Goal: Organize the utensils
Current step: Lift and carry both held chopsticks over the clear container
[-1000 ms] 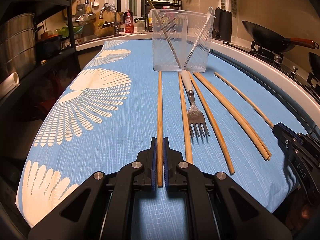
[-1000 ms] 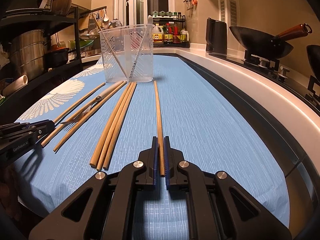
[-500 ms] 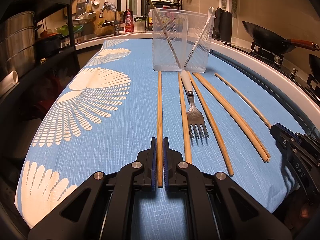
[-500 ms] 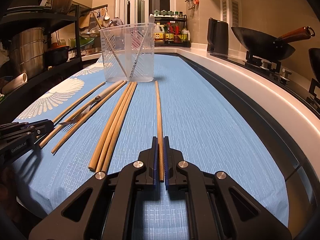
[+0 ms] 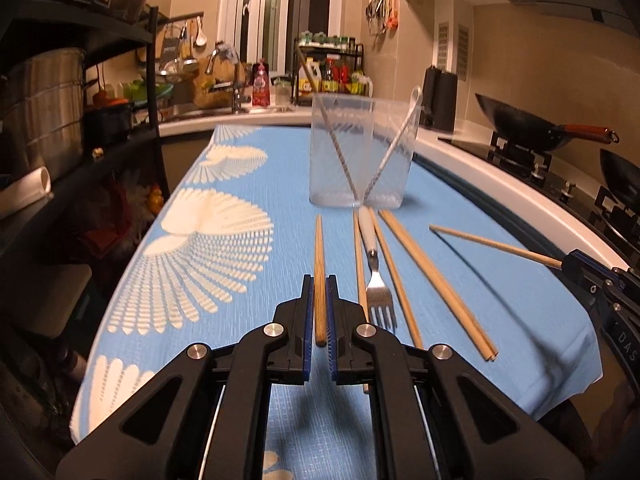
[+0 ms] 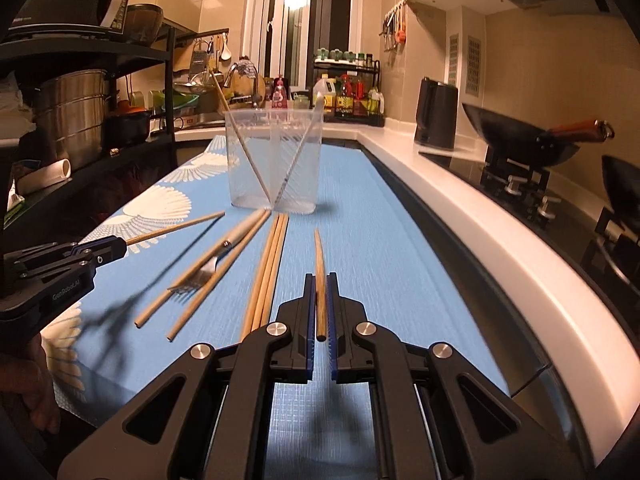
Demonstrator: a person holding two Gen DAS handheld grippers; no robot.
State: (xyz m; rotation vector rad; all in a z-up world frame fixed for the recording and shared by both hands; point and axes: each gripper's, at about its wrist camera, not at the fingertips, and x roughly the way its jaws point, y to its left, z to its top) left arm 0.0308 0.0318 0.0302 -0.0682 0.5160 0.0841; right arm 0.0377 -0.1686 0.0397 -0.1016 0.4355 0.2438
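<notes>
While clamped, chopstick lengthwise toward cup

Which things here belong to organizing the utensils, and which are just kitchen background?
Job:
left gripper with its chopstick
right gripper with its chopstick
loose chopsticks
fork
clear container

Background:
wok
kettle
steel pot

Clear container blocks ahead, bare blue cloth right of it
</notes>
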